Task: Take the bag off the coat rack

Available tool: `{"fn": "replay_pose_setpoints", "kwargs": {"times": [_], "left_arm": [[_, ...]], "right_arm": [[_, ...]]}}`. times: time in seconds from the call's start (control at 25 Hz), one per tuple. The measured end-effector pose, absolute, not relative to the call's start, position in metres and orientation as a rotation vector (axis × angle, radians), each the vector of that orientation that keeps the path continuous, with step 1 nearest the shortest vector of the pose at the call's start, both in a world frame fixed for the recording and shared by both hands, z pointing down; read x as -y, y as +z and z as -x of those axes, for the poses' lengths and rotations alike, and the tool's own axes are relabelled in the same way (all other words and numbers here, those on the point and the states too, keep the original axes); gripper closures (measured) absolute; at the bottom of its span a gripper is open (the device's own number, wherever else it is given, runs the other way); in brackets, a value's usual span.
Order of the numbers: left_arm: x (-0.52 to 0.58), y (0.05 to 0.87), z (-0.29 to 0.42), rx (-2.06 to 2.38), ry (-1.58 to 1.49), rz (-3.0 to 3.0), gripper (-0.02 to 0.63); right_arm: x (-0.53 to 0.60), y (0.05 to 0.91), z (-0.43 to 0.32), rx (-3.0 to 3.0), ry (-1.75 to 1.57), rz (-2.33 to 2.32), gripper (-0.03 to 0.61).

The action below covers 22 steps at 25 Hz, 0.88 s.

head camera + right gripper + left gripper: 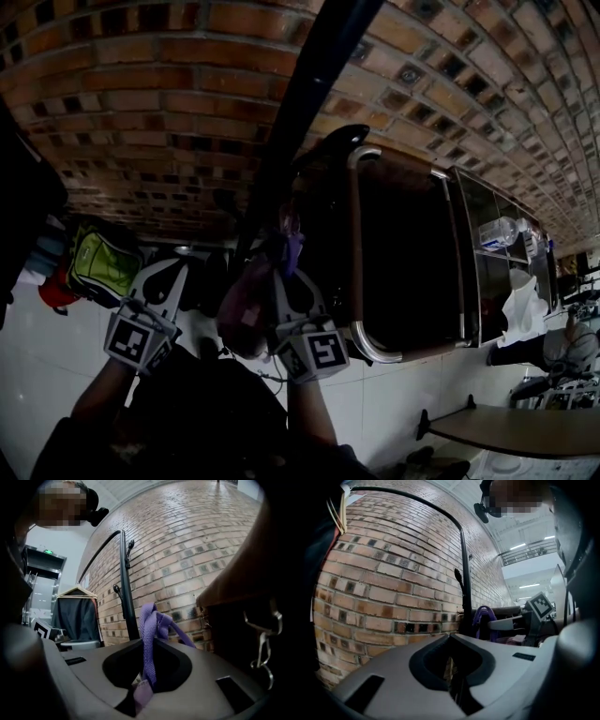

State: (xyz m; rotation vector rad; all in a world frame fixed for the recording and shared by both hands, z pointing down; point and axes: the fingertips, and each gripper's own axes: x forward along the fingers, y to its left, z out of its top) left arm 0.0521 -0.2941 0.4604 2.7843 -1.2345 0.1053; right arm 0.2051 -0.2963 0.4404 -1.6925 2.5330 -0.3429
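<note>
Your right gripper (146, 645) pinches the purple strap (150, 616) of the pinkish bag (246, 309), jaws narrowed onto the webbing, so the loop can be lifted clear of the coat rack (126, 597) at its 11 o'clock. The bag hangs at that gripper's 9 o'clock. Your left gripper (450, 639) waits empty, jaws together, likely ready to steady the load.

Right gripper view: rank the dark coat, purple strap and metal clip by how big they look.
1. dark coat
2. purple strap, though being nearest the camera makes it look bigger
3. metal clip, nearly as long as the strap but far thinner
</note>
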Motion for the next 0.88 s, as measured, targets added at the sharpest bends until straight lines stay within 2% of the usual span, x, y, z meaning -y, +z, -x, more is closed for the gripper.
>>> {"fn": "replay_pose_setpoints", "kwargs": {"times": [0.48, 0.88], "left_arm": [[0.267, 0.443, -0.039, 1.221, 0.079, -2.818, 0.591], [0.200, 0.433, 0.017, 1.243, 0.053, -2.771, 0.591]], "right_arm": [[0.234, 0.402, -0.201, -2.506, -0.257, 1.707, 0.523], [0.157, 0.374, -0.153, -2.503, -0.240, 1.678, 0.522]]}}
